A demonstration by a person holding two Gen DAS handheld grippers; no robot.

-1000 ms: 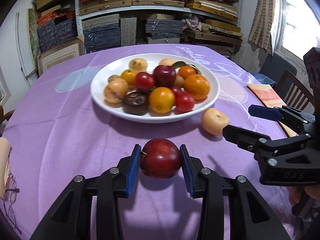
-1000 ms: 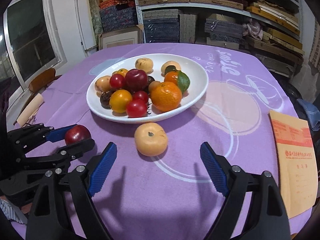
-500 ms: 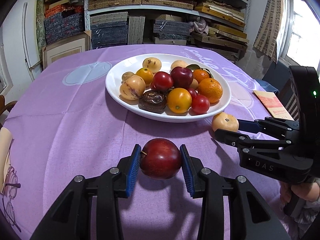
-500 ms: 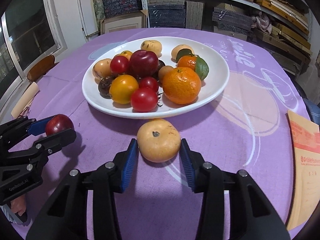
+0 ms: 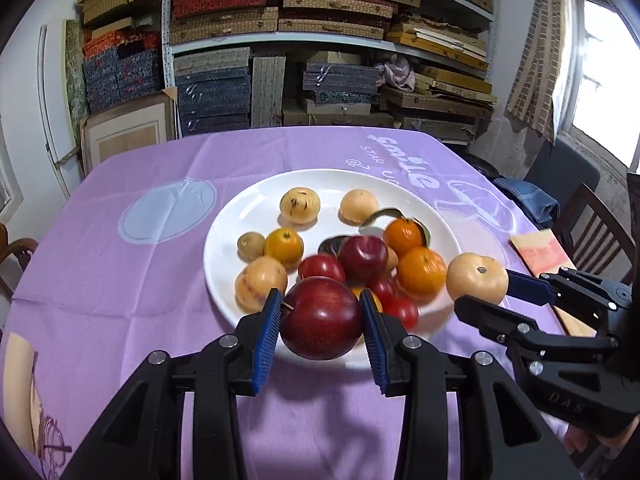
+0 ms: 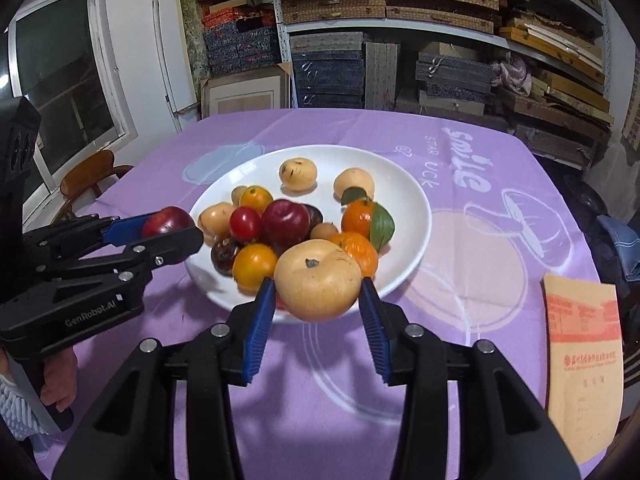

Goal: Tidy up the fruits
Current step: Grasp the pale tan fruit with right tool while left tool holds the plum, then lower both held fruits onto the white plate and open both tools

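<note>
One plate [image 5: 240, 216]; two grippers, left gripper [image 5: 320, 312] and right gripper [image 6: 318, 292]; two mandarins, near mandarin [image 5: 421, 270] and far mandarin [image 5: 403, 234]; one envelope [image 6: 584, 360], right.

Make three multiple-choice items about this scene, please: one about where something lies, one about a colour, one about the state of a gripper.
1. Where does the yellow envelope lie?
A. on the tablecloth, to the right of the white plate
B. inside the white plate
C. on the shelf behind

2. What colour is the fruit in the left hand-held gripper?
A. green
B. dark red
C. pale orange

3. What is the state of the right hand-held gripper?
A. open and empty
B. shut on nothing
C. shut on a fruit

Answers:
1 A: it lies flat on the purple tablecloth, apart from the white plate.
2 B: the left hand-held gripper clamps a dark red apple.
3 C: the blue pads of the right hand-held gripper press on a pale orange fruit.
</note>
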